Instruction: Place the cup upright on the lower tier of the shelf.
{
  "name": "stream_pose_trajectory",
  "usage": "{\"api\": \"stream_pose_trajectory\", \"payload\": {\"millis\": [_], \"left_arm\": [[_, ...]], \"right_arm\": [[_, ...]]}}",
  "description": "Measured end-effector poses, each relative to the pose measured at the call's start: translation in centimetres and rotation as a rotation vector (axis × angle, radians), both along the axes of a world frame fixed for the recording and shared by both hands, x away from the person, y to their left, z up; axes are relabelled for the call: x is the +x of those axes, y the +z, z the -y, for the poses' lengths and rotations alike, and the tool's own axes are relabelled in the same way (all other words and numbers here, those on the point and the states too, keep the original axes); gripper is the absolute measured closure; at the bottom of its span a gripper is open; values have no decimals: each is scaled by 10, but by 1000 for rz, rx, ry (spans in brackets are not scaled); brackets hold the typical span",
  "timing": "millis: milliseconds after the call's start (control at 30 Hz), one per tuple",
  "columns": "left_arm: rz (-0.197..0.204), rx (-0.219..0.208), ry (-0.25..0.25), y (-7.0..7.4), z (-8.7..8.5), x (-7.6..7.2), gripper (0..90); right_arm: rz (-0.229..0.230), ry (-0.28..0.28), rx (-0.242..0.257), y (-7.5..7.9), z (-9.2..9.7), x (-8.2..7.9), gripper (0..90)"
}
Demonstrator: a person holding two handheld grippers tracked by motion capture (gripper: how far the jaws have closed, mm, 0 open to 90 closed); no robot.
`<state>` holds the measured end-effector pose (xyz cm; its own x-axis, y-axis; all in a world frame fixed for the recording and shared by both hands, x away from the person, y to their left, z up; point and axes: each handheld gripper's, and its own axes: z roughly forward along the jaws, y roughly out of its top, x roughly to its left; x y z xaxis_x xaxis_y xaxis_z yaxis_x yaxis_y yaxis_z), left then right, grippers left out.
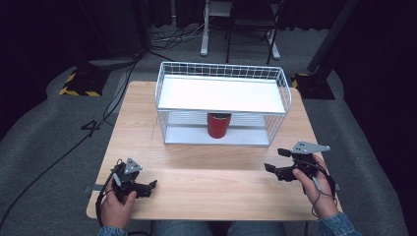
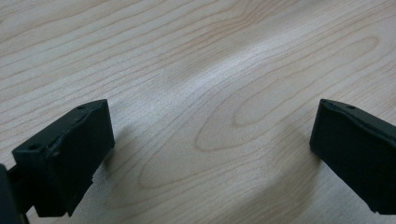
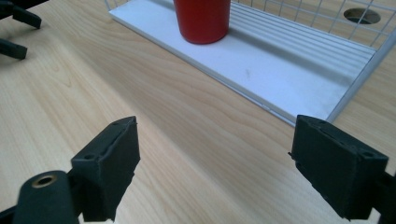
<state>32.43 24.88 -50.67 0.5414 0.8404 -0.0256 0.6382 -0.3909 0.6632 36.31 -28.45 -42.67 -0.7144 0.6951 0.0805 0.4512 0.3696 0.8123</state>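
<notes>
Red cup (image 1: 219, 125) upright on lower shelf of white wire rack (image 1: 167, 83). Left gripper (image 1: 147, 187) and right gripper (image 1: 275, 160) both spread, empty. Likely reach: right gripper enters low under upper shelf.

A lab or recording studio. Black curtains (image 1: 378, 59) ring a wooden table (image 1: 206, 191) on grey carpet (image 1: 44, 142). Cables (image 1: 118, 93) cross the floor beside hazard-striped stand bases (image 1: 78, 83).
</notes>
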Motion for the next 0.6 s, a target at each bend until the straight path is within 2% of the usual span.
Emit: {"api": "stream_pose_trajectory", "payload": {"millis": [100,367,600], "left_arm": [[0,0,0,0,0,0,1],[0,0,0,0,0,0,1],[0,1,1,0,0,0,1]], "right_arm": [[-5,3,-7,-2,8,-4,159],[-47,-50,-13,-18,32,-11,159],[-88,-54,-24,-40,52,-13,160]]}}
